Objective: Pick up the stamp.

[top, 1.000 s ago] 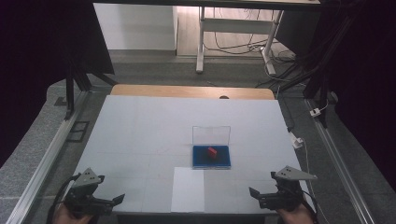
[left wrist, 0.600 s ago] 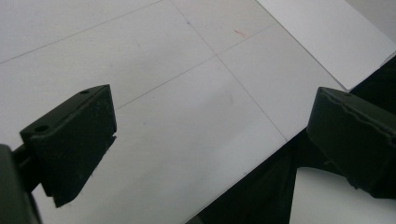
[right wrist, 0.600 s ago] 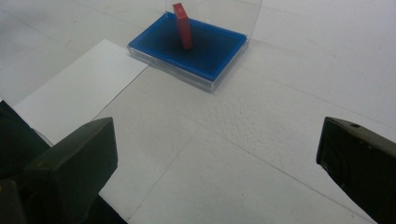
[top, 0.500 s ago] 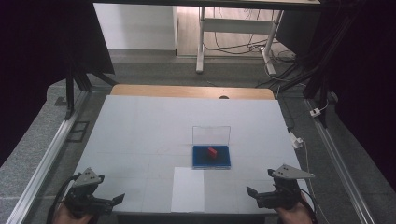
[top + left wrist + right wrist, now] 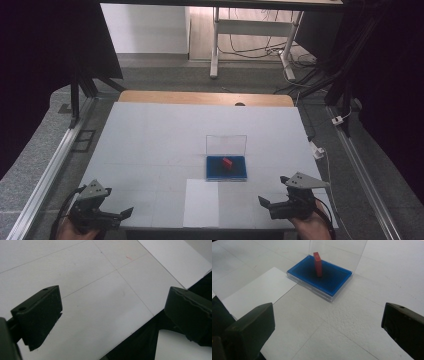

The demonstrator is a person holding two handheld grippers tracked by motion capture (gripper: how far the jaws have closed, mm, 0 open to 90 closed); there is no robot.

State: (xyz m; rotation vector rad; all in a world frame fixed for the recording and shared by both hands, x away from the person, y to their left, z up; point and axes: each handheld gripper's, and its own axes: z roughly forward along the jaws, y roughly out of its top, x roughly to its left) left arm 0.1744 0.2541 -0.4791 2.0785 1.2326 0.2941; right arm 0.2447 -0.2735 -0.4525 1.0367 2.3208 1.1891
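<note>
White covers most of the scene: a broad pale table (image 5: pixel 165 145) marked with faint grid lines, its far edge showing a strip of bare wood. On the near middle of it lies a sheet of white paper (image 5: pixel 201 202), flat, its near edge close to the table's front edge.

Just beyond the paper's far right corner sits a shallow clear case (image 5: pixel 226 168) with a blue lining. Its see-through lid (image 5: pixel 226 145) stands upright at the far side, hinged open. In the right gripper view the case's near corner lies close to the paper's corner; whether they touch cannot be told.

At the table's near left corner is the left gripper (image 5: pixel 107 216), held in a hand, its jaws spread wide with nothing between them. In its own view they frame bare table and the table's edge. The right gripper (image 5: pixel 267 207) is near the front edge on the right, well apart from the case, jaws likewise wide apart and empty, pointed toward the case.

Inside the case, on the blue lining, stands a small red block (image 5: pixel 317 264), on end and leaning slightly.
</note>
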